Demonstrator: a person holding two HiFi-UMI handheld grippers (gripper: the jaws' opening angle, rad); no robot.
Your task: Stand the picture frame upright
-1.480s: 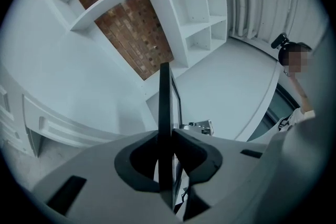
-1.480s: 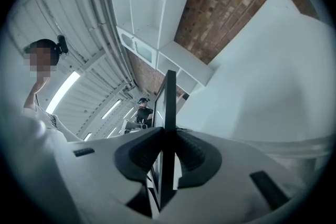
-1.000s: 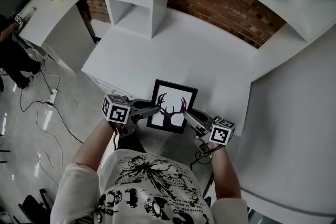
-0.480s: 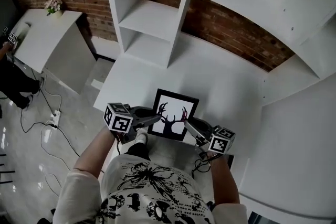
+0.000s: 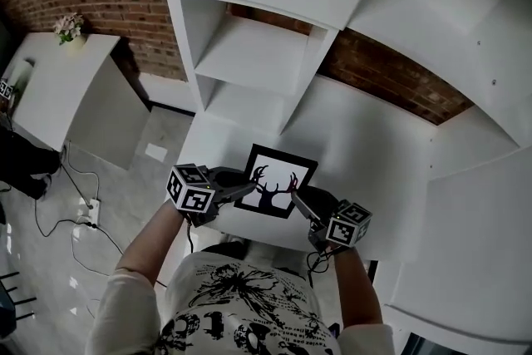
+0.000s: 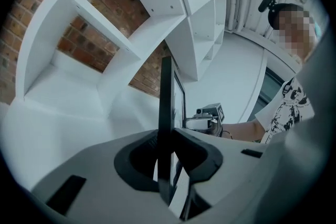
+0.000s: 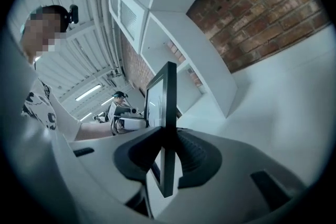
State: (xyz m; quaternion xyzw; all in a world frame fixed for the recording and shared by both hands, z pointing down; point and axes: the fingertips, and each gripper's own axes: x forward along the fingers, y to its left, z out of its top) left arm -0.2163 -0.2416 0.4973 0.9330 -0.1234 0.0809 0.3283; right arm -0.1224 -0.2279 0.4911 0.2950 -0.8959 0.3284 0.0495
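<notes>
The head camera looks steeply down from above the person onto the left gripper [image 5: 247, 185], the right gripper [image 5: 296, 197] and the picture frame [image 5: 277, 179] between them. Each gripper camera sits close behind its own jaws and faces along them at the frame's edge, with the opposite gripper beyond. All three views share the frame.

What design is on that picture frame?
The picture frame shows a dark antlered deer silhouette on white, black border; clearest in the head view.
</notes>
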